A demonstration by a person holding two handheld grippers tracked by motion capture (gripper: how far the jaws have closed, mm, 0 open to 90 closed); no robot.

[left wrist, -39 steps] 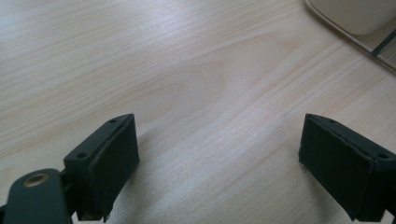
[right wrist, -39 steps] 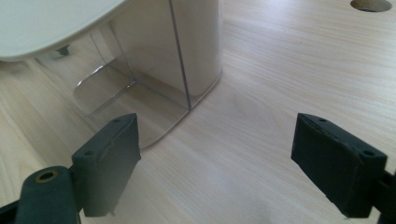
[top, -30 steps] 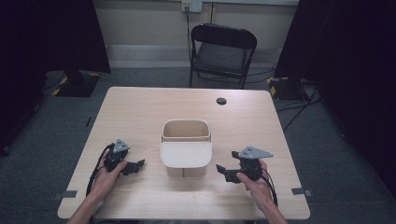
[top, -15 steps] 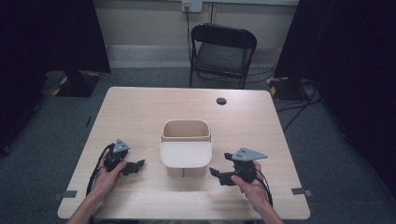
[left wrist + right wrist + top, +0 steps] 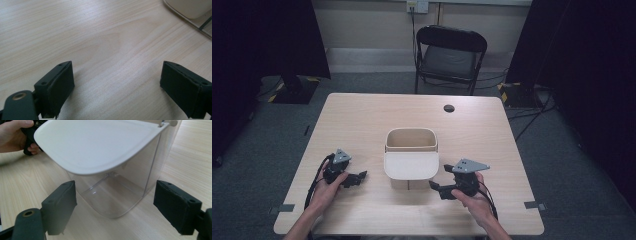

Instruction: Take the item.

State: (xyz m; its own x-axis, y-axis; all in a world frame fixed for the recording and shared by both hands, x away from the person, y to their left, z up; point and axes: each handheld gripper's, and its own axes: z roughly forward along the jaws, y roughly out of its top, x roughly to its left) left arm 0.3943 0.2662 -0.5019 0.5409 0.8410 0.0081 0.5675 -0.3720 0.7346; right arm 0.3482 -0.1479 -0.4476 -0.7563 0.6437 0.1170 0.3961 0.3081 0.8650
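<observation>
High view shows the wooden table [image 5: 362, 120] with a clear container [image 5: 410, 159] standing upright at its centre, a white hinged lid [image 5: 411, 165] tipped open over its near side. From that container, the right gripper [image 5: 443, 183] sits at about four o'clock, just beside the near right corner, and the left gripper [image 5: 360, 177] lies at about eight o'clock, apart from the container, resting on the tabletop. A small dark round spot [image 5: 449, 108] sits on the table at one o'clock, well beyond the container. In the right gripper view, the container [image 5: 117, 195] stands directly ahead, its rounded transparent wall between and beyond the two black jaws, with the lid [image 5: 97, 142] overhanging them; the jaws stand wide, having just been closing a little, and the pads press on nothing. The right gripper [image 5: 115, 210] holds no thing. In the left gripper view, the left gripper [image 5: 117, 87] is spread wide over bare wood, gripping nothing, and a corner of the container [image 5: 192, 10] shows at one o'clock.
</observation>
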